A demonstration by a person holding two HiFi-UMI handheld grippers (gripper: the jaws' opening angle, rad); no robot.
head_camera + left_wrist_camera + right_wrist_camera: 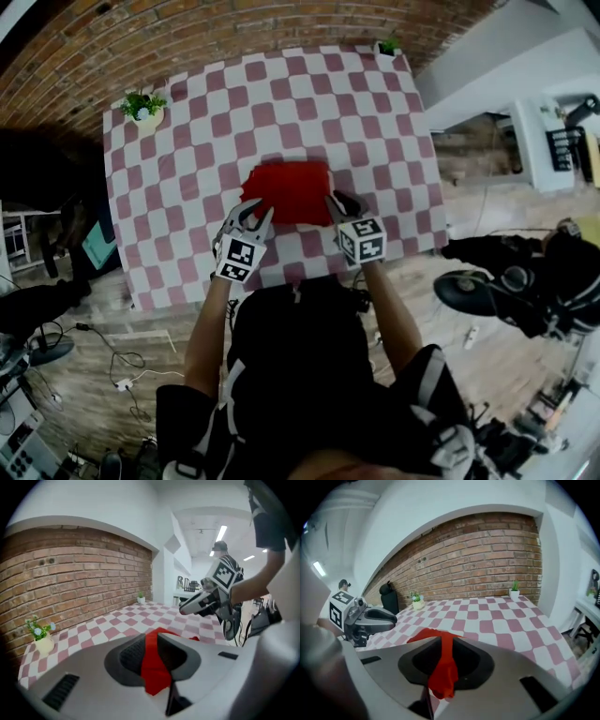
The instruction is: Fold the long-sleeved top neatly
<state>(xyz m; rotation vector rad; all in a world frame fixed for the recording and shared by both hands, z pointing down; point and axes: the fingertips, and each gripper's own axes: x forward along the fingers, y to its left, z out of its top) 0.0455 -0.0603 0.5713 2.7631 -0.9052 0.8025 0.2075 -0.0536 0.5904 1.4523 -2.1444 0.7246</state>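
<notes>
Green leaves in a small pale pot [143, 111] stand at the far left corner of the worktop [309, 103], which wears a pink-and-white checked cloth in front of a brick wall. Nearer, the left tongs [251, 221] reach in from the person's arm. In the left gripper view these tongs [151, 654] are pinching a strip of the red top [155, 667], and a bunched end hangs out on the camera's side.

The top [286, 190] lies as a flat red rectangle near the middle of the worktop, towards its near edge. Its near corners are covered by the two tongs, and no sleeve or collar can be made out. The person's dark body hides part of the worktop's near edge.

The right tongs [343, 206] meet the top's near right corner. In the right gripper view they [443, 665] are likewise pinching a fold of red cloth [444, 677], with a crumpled end drooping towards the camera.

At the far right corner stands a second small plant [387, 46], partly cut off. Beyond the worktop on the right, dark shapes on the wooden floor are too blurred to tell.
</notes>
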